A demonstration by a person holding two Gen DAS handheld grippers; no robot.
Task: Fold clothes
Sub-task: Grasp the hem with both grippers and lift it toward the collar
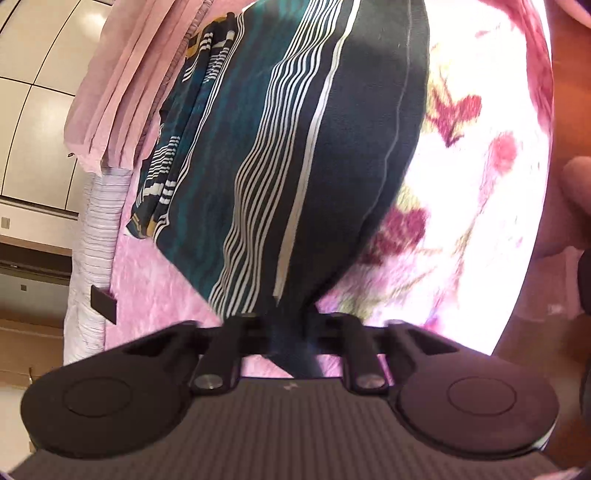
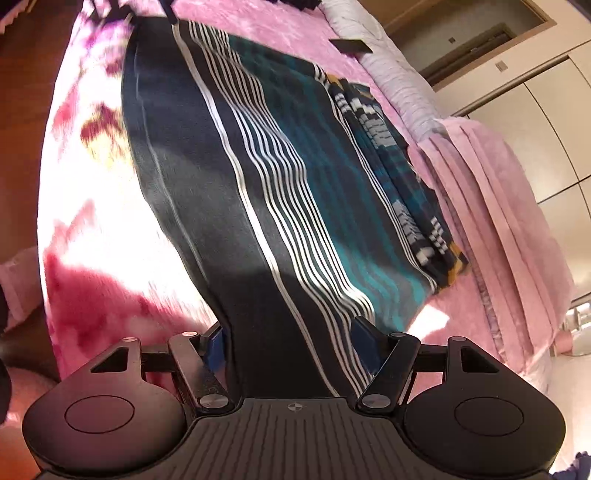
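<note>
On the bed: pink blanket spreads under everything, with a bright floral patch at the near edge.
Garment: dark striped cloth stretches across the blanket, teal band and white stripes running its length, far edge bunched in folds towards the pink ruffles.
Near edge: lifted off the blanket and pulled taut between both tools.
Left gripper: clamped on a gathered corner of the cloth, fabric pinched into a narrow neck between the jaws.
Right gripper: jaws stand wider, a broad swathe of cloth runs between them; looks pinched, fingertips partly hidden.
Handling: soft, light, limp; it drapes and sags wherever it isn't held, and likely slides easily over the plush blanket.
Where to hold: corners or hem, well apart, keeping the edge tight so the fold lands straight.
Stage: a fold seems under way; which one, I can't tell.
</note>
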